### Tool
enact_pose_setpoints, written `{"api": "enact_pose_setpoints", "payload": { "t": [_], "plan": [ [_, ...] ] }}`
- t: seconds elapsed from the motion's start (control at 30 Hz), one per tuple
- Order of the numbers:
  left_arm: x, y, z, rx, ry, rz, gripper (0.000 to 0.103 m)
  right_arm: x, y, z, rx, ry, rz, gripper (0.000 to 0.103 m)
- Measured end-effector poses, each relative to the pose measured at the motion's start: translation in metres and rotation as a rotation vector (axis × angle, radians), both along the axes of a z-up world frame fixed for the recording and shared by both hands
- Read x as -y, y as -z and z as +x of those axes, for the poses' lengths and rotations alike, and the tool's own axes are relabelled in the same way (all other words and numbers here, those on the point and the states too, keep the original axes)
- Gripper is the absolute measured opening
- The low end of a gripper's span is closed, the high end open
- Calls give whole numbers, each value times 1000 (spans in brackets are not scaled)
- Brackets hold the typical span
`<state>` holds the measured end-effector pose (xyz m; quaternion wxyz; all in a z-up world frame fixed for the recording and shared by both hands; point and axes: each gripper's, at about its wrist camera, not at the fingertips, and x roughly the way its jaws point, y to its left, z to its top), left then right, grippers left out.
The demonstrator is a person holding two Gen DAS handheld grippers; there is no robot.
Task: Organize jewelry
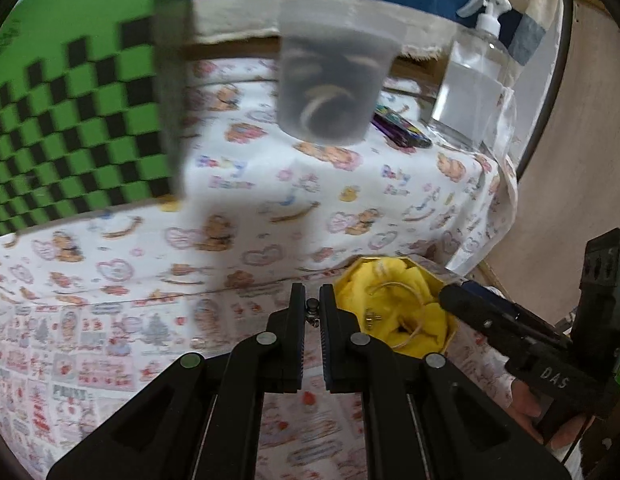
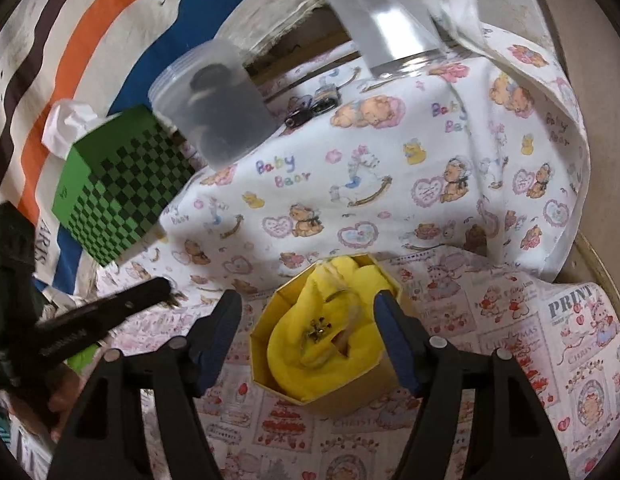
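A gold octagonal jewelry box [image 2: 334, 394] lined with yellow cloth [image 2: 294, 344] sits on the printed cloth; it holds a small metal piece [image 2: 319, 330] and thin bangles. It also shows in the left wrist view [image 1: 394, 312]. My left gripper [image 1: 312, 304] is shut on a small dark metal jewelry piece [image 1: 312, 312], just left of the box. My right gripper [image 2: 308, 312] is open, its fingers straddling the box. The left gripper also shows in the right wrist view [image 2: 162, 286].
A translucent plastic cup [image 2: 214, 108] with dark items stands at the back, also in the left wrist view [image 1: 330, 80]. A green checkered box [image 2: 118, 192] is at the left. A clear pump bottle [image 1: 474, 80] and small dark items [image 2: 314, 104] lie at the back.
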<state>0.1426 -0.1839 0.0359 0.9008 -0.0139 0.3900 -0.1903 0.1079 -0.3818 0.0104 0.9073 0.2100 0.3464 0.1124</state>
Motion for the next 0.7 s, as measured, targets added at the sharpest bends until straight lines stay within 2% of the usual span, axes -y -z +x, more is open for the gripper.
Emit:
{"api": "enact_pose_setpoints", "payload": {
  "t": [0.1, 0.17, 0.33, 0.43, 0.53, 0.6, 0.67, 0.7],
  "plan": [
    [14, 7, 4, -35, 72, -33, 6, 13, -5, -5, 14, 71, -5, 69],
    [22, 11, 6, -43, 72, -45, 6, 20, -8, -8, 22, 130, -26, 71],
    [39, 20, 13, -91, 108, -80, 6, 35, -4, -5, -9, 177, -9, 73],
    [43, 18, 15, -88, 119, -92, 7, 42, 0, -3, -27, 198, 0, 73],
    [38, 11, 13, -70, 109, -100, 21, 43, 1, -3, -31, 200, 6, 73],
    [31, 4, 8, -31, 81, -90, 43, 41, -1, -4, -23, 201, -2, 74],
    [21, -4, 1, 16, 57, -76, 55, 39, -3, -6, -17, 197, -5, 75],
    [16, -8, -4, 35, 50, -69, 57, 39, -3, -6, -15, 196, -5, 75]
  ]
}}
